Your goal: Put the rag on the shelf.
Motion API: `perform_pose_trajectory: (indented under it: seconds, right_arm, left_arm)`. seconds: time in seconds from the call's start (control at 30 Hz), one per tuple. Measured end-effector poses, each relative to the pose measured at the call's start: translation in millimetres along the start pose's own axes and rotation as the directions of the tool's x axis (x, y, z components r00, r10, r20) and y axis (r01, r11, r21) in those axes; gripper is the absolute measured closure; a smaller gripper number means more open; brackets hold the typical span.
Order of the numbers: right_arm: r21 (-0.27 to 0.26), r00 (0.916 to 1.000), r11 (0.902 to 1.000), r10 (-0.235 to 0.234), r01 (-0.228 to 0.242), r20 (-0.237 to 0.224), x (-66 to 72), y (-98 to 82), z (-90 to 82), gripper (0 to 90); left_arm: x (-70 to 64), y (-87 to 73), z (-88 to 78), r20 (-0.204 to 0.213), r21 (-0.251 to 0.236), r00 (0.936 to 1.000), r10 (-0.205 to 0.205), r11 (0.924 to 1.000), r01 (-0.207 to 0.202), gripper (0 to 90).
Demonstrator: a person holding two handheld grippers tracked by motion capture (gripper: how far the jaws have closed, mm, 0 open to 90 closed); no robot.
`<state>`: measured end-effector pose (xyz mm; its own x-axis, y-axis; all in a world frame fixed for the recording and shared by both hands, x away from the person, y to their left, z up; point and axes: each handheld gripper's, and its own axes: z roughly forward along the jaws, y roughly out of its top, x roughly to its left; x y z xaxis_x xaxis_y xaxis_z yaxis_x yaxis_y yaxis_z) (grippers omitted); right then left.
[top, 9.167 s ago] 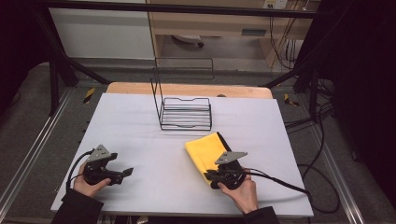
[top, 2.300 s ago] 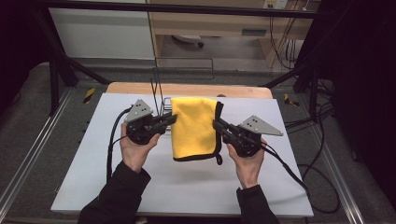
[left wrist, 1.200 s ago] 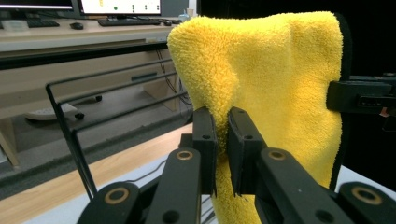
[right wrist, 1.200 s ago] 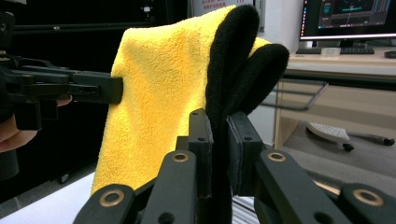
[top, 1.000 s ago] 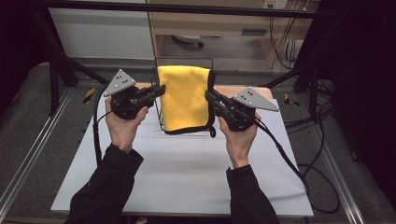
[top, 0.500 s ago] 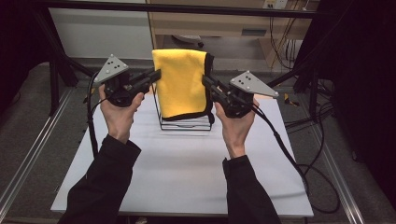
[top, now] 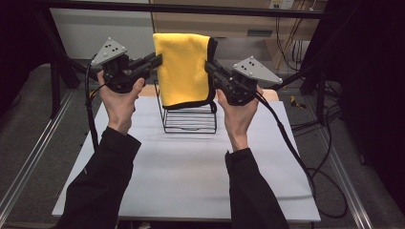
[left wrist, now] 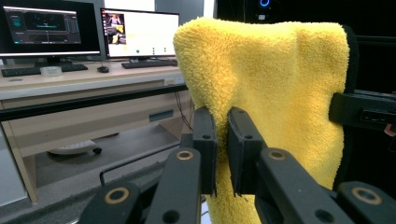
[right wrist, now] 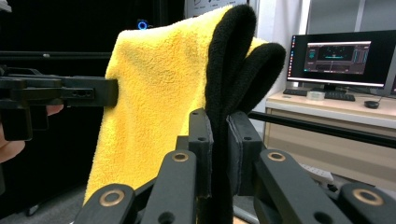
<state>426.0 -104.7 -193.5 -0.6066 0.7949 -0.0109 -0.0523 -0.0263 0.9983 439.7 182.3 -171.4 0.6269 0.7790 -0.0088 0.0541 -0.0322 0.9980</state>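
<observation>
You hold the yellow towel up in the air above the wire rack, which stands on the white table. Your left claw is clamped on the towel's left edge; in the left gripper view the two jaws pinch the pile between them. Your right claw is closed on the right edge, where the black trim folds between the jaws. The towel hangs folded, its lower hem just in front of the rack's upright frame.

To drape it well, keep both claws level with each other so the top edge stays straight and taut. Bring the hanging part over the rack's tall back bar, roughly half on each side. How far the hem clears that bar is hard to judge from above, so it probably pays to check height in the gripper views before you go forward. Lower evenly, and release both sides only once the cloth bears on the bar.
</observation>
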Motion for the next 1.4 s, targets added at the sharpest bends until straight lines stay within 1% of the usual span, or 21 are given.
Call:
perform_pose_trajectory:
  seconds: [0.03, 0.07, 0.1, 0.13, 0.17, 0.37, 0.47, 0.5, 0.6, 0.7, 0.87, 1.2, 1.3, 1.4]
  right_arm:
    - [-0.002, 1.0000, 1.0000, 0.000, 0.000, 0.000, -0.7, 0.7, 1.4, 81.7]
    - [-0.005, 1.0000, 1.0000, 0.005, -0.005, 0.000, -1.3, 1.0, 2.6, 81.7]
    - [-0.007, 1.0000, 1.0000, 0.006, -0.006, 0.003, -1.8, 1.4, 4.2, 81.7]
    - [-0.009, 1.0000, 0.9999, 0.004, -0.004, 0.002, -2.8, 1.4, 5.8, 81.7]
    - [-0.011, 1.0000, 0.9999, 0.005, -0.005, 0.003, -3.6, 1.5, 7.5, 81.7]
    - [-0.019, 0.9997, 0.9995, 0.023, -0.023, 0.007, -7.8, 3.8, 18.5, 81.7]
    - [-0.026, 0.9997, 0.9994, 0.022, -0.022, 0.005, -9.5, 6.9, 23.6, 81.7]
    - [-0.029, 0.9996, 0.9992, 0.029, -0.029, 0.004, -9.9, 8.0, 25.0, 81.7]
    - [-0.033, 0.9995, 0.9989, 0.033, -0.032, 0.003, -11.8, 11.0, 29.4, 81.7]
    - [-0.036, 0.9997, 0.9990, 0.026, -0.026, 0.003, -13.1, 13.7, 32.8, 81.7]
    - [-0.046, 0.9998, 0.9988, 0.020, -0.019, 0.006, -16.9, 16.9, 38.2, 81.7]
    - [-0.053, 0.9998, 0.9986, 0.004, -0.003, 0.019, -28.1, 26.5, 49.7, 81.7]
    - [-0.055, 0.9997, 0.9984, -0.005, 0.006, 0.024, -30.4, 29.1, 53.0, 81.7]
    - [-0.054, 0.9995, 0.9985, -0.011, 0.012, 0.029, -31.7, 29.8, 57.0, 81.8]
  left_arm:
    - [0.4, 0.7, 1.1, 0.004, -0.001, 1.0000, -0.007, 1.0000, 0.007, 82.0]
    - [1.7, 1.8, 2.1, 0.001, -0.011, 1.0000, 0.002, 0.9999, -0.002, 82.0]
    - [1.4, 2.4, 2.8, 0.007, -0.006, 0.9999, -0.007, 1.0000, 0.007, 82.0]
    - [2.8, 3.3, 3.6, -0.001, -0.013, 1.0000, 0.005, 0.9999, -0.005, 82.0]
    - [2.8, 3.7, 4.4, 0.005, -0.010, 1.0000, -0.004, 0.9999, 0.004, 82.0]
    - [9.7, 8.3, 10.3, -0.008, -0.013, 0.9999, -0.008, 0.9999, 0.007, 82.0]
    - [12.0, 13.4, 12.2, -0.016, -0.016, 0.9999, 0.002, 0.9999, -0.002, 82.1]
    - [13.0, 15.2, 12.9, -0.019, -0.015, 0.9998, 0.003, 0.9999, -0.003, 82.1]
    - [14.9, 19.4, 14.7, -0.021, -0.021, 0.9998, -0.005, 0.9998, 0.005, 82.1]
    - [17.2, 22.1, 17.0, -0.027, -0.023, 0.9996, -0.001, 0.9997, 0.000, 82.1]
    - [22.7, 26.4, 22.8, -0.025, -0.034, 0.9996, -0.008, 0.9994, 0.008, 82.1]
    - [30.7, 37.6, 38.6, -0.043, -0.046, 0.9989, 0.018, 0.9988, -0.020, 82.1]
    - [33.3, 38.7, 41.9, -0.045, -0.053, 0.9990, 0.003, 0.9986, -0.005, 82.1]
    - [35.9, 37.7, 44.4, -0.048, -0.055, 0.9989, -0.003, 0.9985, 0.000, 82.1]
